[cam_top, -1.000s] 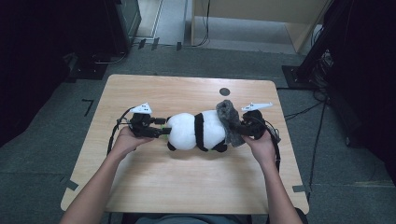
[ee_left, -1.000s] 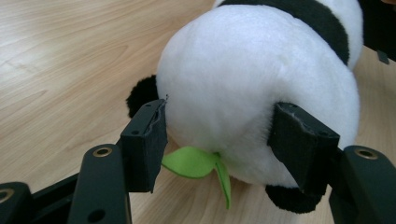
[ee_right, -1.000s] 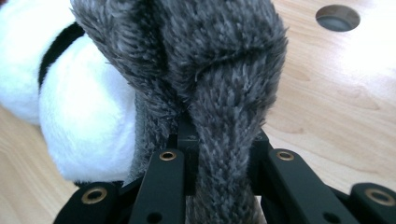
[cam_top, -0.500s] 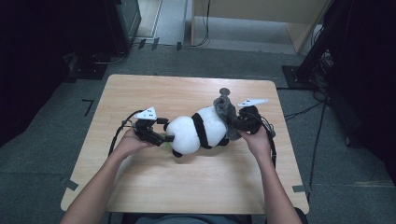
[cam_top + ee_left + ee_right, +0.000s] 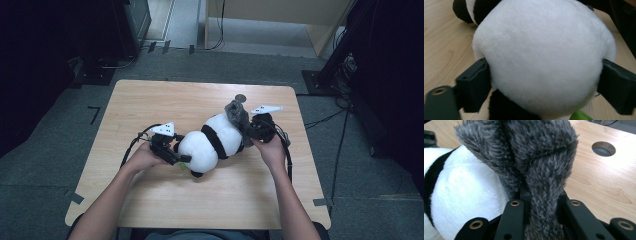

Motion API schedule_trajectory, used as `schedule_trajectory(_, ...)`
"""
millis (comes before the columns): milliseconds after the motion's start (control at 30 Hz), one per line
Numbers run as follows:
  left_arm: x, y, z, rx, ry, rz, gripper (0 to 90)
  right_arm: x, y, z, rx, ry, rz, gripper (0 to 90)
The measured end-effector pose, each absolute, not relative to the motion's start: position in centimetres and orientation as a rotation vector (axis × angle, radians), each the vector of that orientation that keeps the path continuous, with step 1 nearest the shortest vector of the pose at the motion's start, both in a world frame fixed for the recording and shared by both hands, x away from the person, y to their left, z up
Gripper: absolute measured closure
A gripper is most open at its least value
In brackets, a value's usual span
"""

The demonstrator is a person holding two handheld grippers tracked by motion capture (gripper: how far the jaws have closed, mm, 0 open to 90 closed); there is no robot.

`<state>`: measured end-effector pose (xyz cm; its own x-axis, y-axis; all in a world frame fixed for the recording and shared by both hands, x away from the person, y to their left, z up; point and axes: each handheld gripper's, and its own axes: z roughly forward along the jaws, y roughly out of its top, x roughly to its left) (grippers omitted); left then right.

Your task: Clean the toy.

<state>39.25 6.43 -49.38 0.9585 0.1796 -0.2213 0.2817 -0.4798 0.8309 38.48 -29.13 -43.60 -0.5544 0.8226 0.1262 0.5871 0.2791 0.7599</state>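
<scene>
A panda plush (image 5: pixel 215 142) is seen lying across the middle of the wooden bench (image 5: pixel 165 210), slanted from near left to far right in the high view. A grey furry piece (image 5: pixel 236 113) sits at its far right end, close to the round hole (image 5: pixel 240 98) in the bench.

The left hand-held gripper (image 5: pixel 176 156) is held at the plush's white rounded end. In the left gripper view its 2 jaws are spread wide, 1 on each side of the white fur, with the pads lying against the fur at both flanks; the jaws have just been opening with the plush between them. A small green part (image 5: pixel 579 116) is seen under the plush.

The right hand-held gripper (image 5: pixel 250 131) is closed tightly on the grey furry piece (image 5: pixel 544 195), which is pinched between its 2 jaws in the right gripper view. The white and black body (image 5: pixel 461 195) is seen just beside that grip.
</scene>
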Motion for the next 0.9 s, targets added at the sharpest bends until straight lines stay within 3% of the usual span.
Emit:
schedule_trajectory(167, 38.3, 6.5, -48.7, 2.102, 0.336, -0.067, 34.0, 38.4, -29.1, -43.5, 1.289, 2.245, 1.142, 77.5)
schedule_trajectory(300, 37.7, 6.3, -48.1, 2.113, 0.351, -0.062, 46.4, 38.3, -29.3, -43.2, 1.280, 2.224, 1.130, 77.2)
schedule_trajectory(567, 36.8, 6.0, -46.8, 2.057, 0.402, -0.101, 54.4, 37.7, -31.5, -41.7, 1.334, 2.185, 1.150, 76.6)
schedule_trajectory(900, 37.2, 6.6, -44.5, 1.926, 0.604, -0.014, 55.5, 35.6, -31.5, -38.2, 1.259, 2.150, 1.250, 76.1)
